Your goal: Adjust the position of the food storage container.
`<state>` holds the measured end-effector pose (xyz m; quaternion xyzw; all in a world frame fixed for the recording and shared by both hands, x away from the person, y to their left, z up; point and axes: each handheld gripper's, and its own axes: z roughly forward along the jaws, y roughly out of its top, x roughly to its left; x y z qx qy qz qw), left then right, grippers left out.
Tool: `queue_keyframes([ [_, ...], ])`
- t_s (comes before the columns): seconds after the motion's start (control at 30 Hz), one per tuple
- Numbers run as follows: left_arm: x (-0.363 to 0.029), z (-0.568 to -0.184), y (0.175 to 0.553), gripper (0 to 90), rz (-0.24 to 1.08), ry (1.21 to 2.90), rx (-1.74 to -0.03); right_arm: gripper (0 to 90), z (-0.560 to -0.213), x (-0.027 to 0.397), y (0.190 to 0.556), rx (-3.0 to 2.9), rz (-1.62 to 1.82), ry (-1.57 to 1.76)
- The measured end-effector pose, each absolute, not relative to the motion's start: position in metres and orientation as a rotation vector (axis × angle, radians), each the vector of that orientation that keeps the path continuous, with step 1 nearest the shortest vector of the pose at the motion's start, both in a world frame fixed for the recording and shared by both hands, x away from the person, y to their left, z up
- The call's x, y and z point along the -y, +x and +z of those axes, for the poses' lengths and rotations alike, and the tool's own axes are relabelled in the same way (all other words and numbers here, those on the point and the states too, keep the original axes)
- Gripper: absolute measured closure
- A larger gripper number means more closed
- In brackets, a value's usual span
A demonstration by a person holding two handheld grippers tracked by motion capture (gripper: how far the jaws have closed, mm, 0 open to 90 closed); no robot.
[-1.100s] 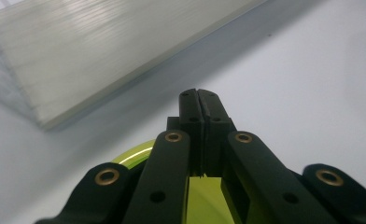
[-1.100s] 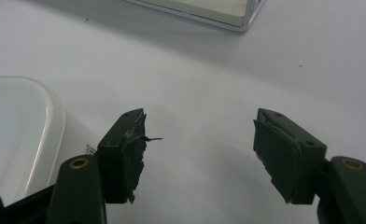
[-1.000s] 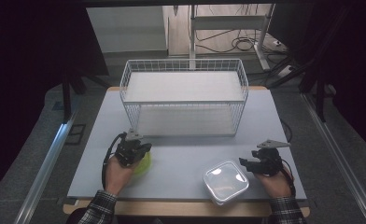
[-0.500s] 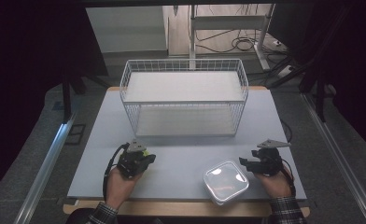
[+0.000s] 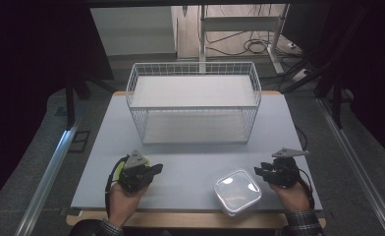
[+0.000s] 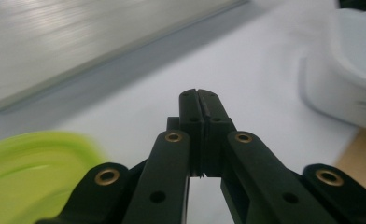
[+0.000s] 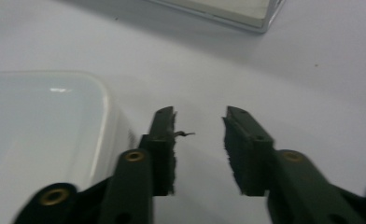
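A lime-green lid (image 5: 147, 161) lies on the white table, mostly covered by my left gripper (image 5: 158, 168), which is shut with nothing between its jaws. In the left gripper view the closed jaw tips (image 6: 200, 94) point over bare table, with the green lid (image 6: 27, 172) at lower left. A white container with a clear lid (image 5: 237, 191) sits near the front edge. My right gripper (image 5: 257, 172) lies just right of it, apart from it. Its jaws (image 7: 199, 117) have just been closing and stand a little apart, with nothing between them and the container (image 7: 41, 126) beside the left jaw.
A white wire basket (image 5: 194, 105) stands across the back middle of the table (image 5: 195, 160). The wooden front edge (image 5: 190, 219) runs just below the container. The floor and metal rails flank both sides.
My left gripper has slid toward the front edge and now covers more of the green lid. The right hand has stayed in place.
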<state>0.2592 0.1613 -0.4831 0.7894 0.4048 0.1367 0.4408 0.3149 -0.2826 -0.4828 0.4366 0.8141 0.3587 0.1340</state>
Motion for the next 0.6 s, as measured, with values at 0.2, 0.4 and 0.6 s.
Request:
queue_keyframes([
  [0.2,-0.122,-0.497,0.247,90.0,0.203,1.987,-0.908,84.5,-0.482,0.285,0.293,-2.430,1.027,1.237],
  [0.4,-0.082,-0.509,0.238,89.9,0.108,2.042,-0.813,87.7,-0.482,0.290,0.268,-2.469,0.992,1.225],
  [0.6,-0.058,-0.513,0.235,89.4,0.041,2.078,-0.756,87.4,-0.486,0.295,0.251,-2.508,1.010,1.258],
])
